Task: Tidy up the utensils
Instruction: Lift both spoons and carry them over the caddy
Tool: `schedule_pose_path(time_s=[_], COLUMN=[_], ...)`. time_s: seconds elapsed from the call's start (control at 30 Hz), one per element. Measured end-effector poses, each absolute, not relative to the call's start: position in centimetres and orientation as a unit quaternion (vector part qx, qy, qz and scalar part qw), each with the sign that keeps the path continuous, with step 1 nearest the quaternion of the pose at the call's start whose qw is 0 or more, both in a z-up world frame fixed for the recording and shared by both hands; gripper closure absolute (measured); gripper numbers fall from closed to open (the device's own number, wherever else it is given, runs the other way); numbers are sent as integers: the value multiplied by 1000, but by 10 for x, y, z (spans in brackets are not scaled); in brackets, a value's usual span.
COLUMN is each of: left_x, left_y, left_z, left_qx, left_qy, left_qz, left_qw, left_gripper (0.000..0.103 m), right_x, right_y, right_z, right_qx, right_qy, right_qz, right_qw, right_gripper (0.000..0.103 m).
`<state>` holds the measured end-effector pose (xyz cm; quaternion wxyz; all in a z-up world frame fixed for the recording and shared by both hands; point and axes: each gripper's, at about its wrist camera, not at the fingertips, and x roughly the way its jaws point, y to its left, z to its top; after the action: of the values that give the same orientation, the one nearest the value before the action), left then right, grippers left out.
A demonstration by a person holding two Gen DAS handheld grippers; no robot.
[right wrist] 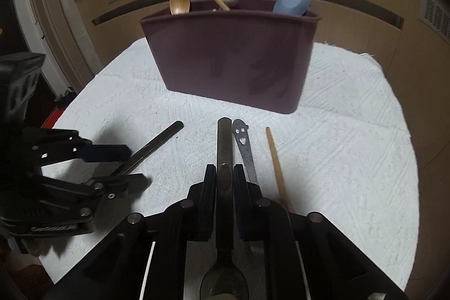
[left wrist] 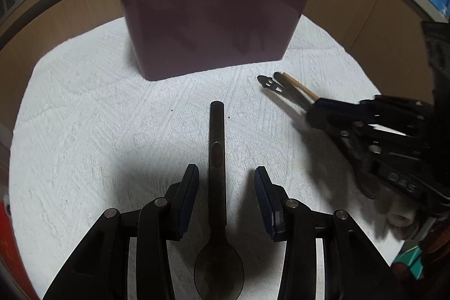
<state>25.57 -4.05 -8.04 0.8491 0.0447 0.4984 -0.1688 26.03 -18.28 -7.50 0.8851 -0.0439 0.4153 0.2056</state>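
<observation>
I see a white cloth (left wrist: 98, 108) with a woven diamond pattern. On it stands a dull purple utensil holder (right wrist: 233, 58). Inside I see a light brown wooden spoon (right wrist: 180, 2) and a pale blue utensil (right wrist: 292, 2). My grippers are black with dark blue pads (left wrist: 263, 196). One grey metal handle (right wrist: 244, 145) has a cut-out smiling face.

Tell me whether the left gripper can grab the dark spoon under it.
Probably yes: the left gripper is open, its fingers either side of the dark spoon handle, with only bare cloth around it.
</observation>
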Motion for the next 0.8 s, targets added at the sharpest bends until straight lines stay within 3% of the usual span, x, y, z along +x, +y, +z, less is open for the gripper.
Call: schedule_pose_path(time_s=[0.1,0.17,0.27,0.53,0.8], left_x=[268,276,281,229,216], left_y=[-46,-47,-41,-9,2], left_z=[-80,-80,-79,-23,33], left_qx=[55,60,54,-54,-81], left_qy=[503,499,492,401,321], left_qz=[-172,-164,-148,-152,-154], left_qw=[845,849,856,902,931], left_gripper=[62,79,91,91,91], right_x=[248,240,230,224,226], right_y=[-190,-193,-199,-222,-225], right_z=[-67,-61,-52,-35,-4], right_qx=[-43,-49,-55,4,39], right_qy=[402,394,385,373,326], right_qz=[204,201,189,187,198], right_qw=[892,896,902,909,924], right_gripper=[91,91,91,91,91])
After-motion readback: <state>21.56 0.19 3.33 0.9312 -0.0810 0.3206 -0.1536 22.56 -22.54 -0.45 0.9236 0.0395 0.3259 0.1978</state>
